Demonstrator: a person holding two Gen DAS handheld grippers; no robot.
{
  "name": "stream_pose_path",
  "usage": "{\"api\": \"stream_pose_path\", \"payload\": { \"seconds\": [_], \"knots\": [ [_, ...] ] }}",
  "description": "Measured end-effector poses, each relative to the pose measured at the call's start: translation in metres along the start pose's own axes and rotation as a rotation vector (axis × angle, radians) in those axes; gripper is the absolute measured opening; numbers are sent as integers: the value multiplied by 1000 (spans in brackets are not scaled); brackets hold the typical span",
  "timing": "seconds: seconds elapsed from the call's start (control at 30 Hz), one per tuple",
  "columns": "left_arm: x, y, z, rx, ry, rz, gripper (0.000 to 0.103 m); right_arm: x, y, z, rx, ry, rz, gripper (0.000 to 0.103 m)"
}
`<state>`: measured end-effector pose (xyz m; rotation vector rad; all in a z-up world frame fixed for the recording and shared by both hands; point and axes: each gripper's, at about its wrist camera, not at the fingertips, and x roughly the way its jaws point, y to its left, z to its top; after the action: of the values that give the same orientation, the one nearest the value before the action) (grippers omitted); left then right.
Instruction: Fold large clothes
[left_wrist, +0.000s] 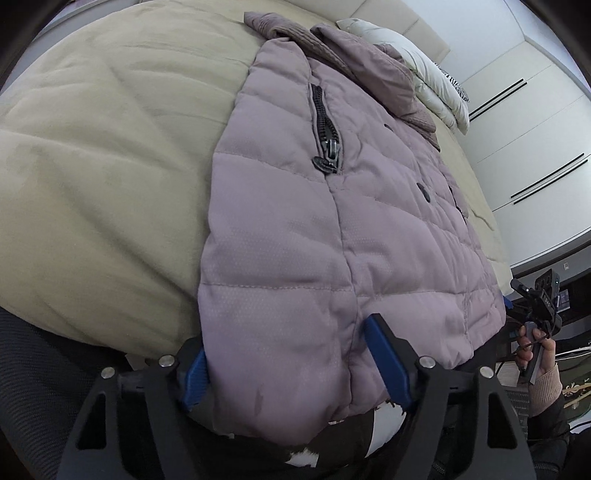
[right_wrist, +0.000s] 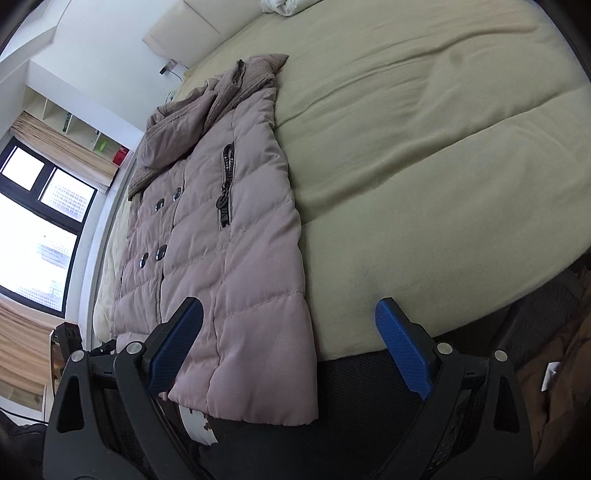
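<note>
Two claws at bed's (right_wrist: 424, 155) near edge. Left claw (left_wrist: 284, 369) wide open, straddling mauve quilted puffer jacket's (left_wrist: 332, 229) hem for lifting. Right claw (right_wrist: 288, 350) wide open, empty, at hem corner.

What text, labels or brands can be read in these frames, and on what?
None can be read.
Zipper pull on the jacket: embossed marks, too small to read.
Red item on the shelf: too blurred.
Black device by the bed: markings too small.
</note>
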<state>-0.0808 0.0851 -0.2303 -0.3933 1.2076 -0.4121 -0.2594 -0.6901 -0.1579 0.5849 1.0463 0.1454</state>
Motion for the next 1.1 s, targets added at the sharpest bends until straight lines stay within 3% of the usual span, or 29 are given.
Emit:
{"api": "stream_pose_path", "payload": {
  "seconds": [0.33,0.47,0.57,0.67,0.73,0.83,1.1],
  "knots": [
    [2,2,1,-3,42,-34,64,11,10,7,39,178,63,78],
    [3,-2,2,16,52,-26,56,31,16,4,56,238,102,63],
    [4,-2,1,14,63,-23,52,41,17,2,67,251,111,42],
    [7,-4,3,21,82,-10,47,43,16,-1,74,237,118,32],
    [9,-8,4,37,83,-1,25,40,17,-4,62,214,108,25],
    [7,-24,4,106,67,43,13,35,36,-6,-27,175,57,14],
    [-25,-40,-2,182,31,66,9,10,73,-14,-125,84,3,8]
  ]
}}
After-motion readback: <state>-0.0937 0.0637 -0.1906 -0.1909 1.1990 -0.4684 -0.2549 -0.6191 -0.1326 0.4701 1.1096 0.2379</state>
